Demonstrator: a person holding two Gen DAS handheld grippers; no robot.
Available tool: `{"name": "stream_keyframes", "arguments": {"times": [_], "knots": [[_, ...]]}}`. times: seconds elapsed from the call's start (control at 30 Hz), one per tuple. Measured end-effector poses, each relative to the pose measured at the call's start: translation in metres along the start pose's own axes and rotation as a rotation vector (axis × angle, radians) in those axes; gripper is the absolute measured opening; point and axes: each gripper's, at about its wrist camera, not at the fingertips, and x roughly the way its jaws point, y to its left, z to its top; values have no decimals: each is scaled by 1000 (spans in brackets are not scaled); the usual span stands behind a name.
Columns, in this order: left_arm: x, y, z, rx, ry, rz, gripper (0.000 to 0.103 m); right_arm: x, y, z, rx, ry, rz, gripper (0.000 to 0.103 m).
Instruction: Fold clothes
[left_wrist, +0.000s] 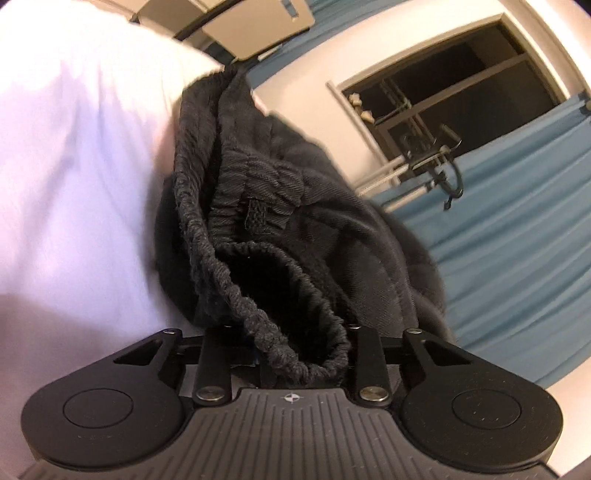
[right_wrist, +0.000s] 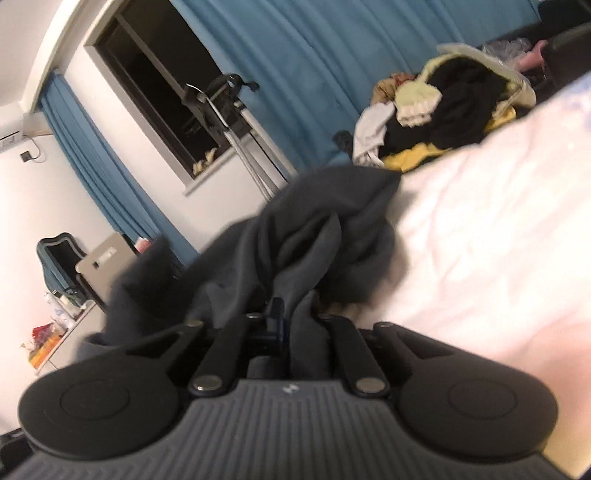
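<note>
A dark grey garment (left_wrist: 280, 206) with a ribbed elastic waistband hangs against the white bed sheet (left_wrist: 74, 166). My left gripper (left_wrist: 295, 347) is shut on a bunched stretch of that waistband, and the cloth hides its fingertips. In the right wrist view the same dark garment (right_wrist: 306, 229) runs in folds from the bed sheet (right_wrist: 480, 240) down into my right gripper (right_wrist: 284, 317). That gripper is shut on a pinch of the fabric, its jaws close together.
A mixed pile of clothes (right_wrist: 443, 118) lies at the far end of the bed. Blue curtains (right_wrist: 295, 74) and a dark window (right_wrist: 159, 85) are behind, with a metal stand (right_wrist: 221, 103) in front. A cluttered desk (right_wrist: 62, 325) stands at the left.
</note>
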Motion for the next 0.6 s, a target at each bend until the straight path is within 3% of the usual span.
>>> {"name": "stream_keyframes", "arguments": {"times": [0.13, 0.27, 0.47, 0.6], "knots": [[-29, -1, 24, -42, -115, -41, 26, -48, 17, 23, -9, -82, -23, 5], [-59, 3, 50, -85, -221, -64, 23, -101, 11, 54, 10, -186, -87, 4], [-84, 18, 77, -200, -255, -72, 22, -195, -16, 114, 11, -390, -223, 3], [-84, 42, 83, -323, -212, -40, 22, -217, -55, 121, -2, -353, -360, 3]]}}
